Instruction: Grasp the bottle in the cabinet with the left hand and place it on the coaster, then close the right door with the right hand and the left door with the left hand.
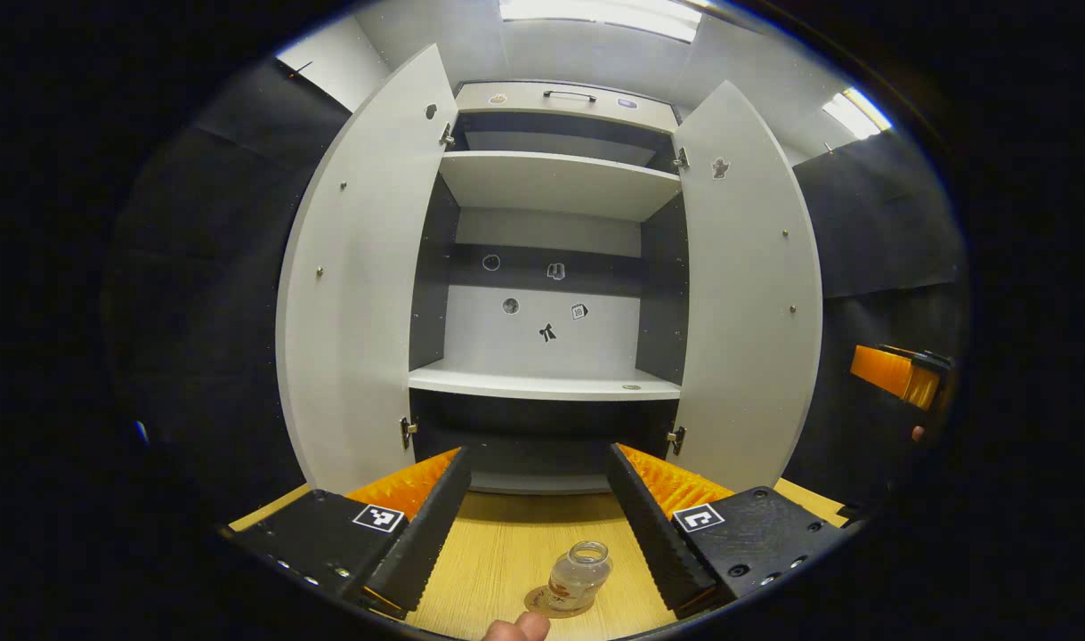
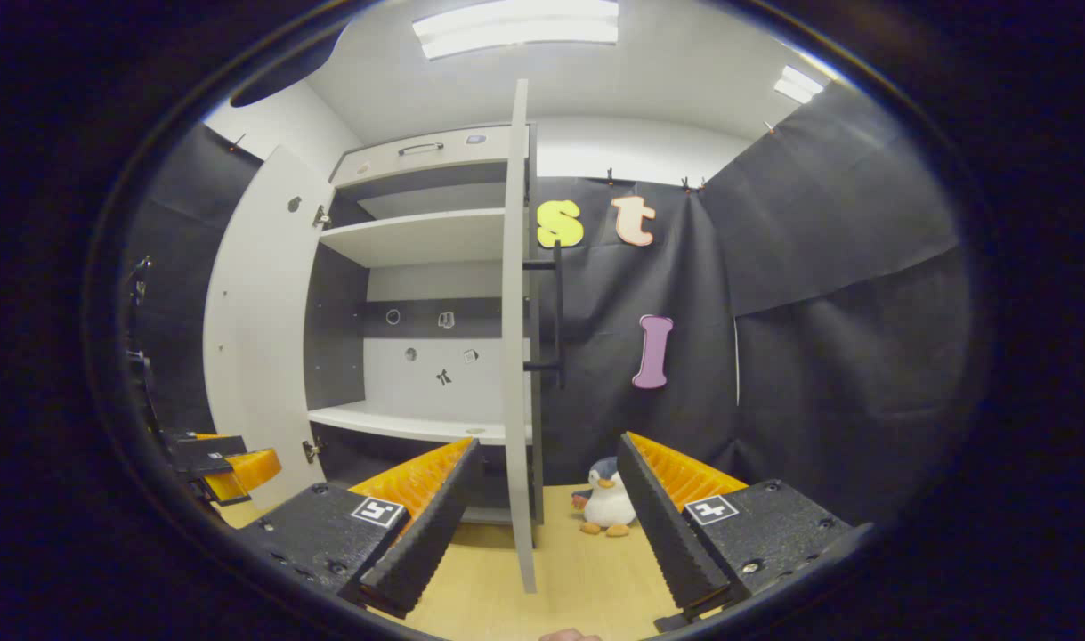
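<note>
The small clear glass bottle (image 1: 579, 574) stands upright on a round coaster (image 1: 535, 604) on the wooden table, low between my left gripper's fingers. My left gripper (image 1: 538, 452) is open, holds nothing and faces the open cabinet (image 1: 542, 383). The left door (image 1: 355, 285) and right door (image 1: 747, 294) both stand wide open. In the right gripper view the right door (image 2: 517, 356) is seen edge-on with its dark handle (image 2: 555, 312), in line with the gap of my open right gripper (image 2: 549, 441); the fingers do not touch it. The left gripper (image 2: 230, 465) shows at the far left.
A plush penguin (image 2: 606, 507) sits on the table (image 2: 587, 579) to the right of the right door. The cabinet shelves (image 1: 551, 182) carry nothing but small stickers on the back wall. A fingertip (image 1: 517, 628) shows at the bottom edge. The right gripper (image 1: 898, 374) appears at the far right.
</note>
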The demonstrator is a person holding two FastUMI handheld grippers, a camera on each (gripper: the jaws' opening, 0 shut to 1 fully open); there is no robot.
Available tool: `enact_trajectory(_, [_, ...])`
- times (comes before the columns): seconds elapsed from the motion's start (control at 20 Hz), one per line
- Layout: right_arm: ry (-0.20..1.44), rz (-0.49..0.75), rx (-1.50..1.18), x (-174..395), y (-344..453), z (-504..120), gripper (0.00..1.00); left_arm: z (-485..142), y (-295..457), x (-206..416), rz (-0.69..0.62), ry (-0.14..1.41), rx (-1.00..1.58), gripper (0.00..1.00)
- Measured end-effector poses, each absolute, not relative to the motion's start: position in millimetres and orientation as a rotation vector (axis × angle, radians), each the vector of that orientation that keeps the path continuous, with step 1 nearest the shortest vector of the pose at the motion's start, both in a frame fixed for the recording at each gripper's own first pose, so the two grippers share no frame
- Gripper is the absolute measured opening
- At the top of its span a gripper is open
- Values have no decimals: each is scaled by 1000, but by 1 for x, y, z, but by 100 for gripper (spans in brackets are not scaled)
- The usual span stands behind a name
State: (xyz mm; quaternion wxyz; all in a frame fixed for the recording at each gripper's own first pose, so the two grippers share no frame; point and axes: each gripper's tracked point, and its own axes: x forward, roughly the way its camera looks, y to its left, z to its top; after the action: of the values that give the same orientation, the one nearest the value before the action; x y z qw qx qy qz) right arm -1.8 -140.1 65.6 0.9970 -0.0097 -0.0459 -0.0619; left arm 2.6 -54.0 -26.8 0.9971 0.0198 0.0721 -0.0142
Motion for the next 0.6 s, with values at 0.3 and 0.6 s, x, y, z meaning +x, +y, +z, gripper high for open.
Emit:
enact_trajectory(0.3, [-124, -133, -11, 34, -180, 124, 99, -27, -53, -8, -32, 147, 41, 94])
enact_trajectory(0.6, [-144, -112, -10, 81, -193, 156, 99, -26, -50, -12, -18, 134, 30, 94])
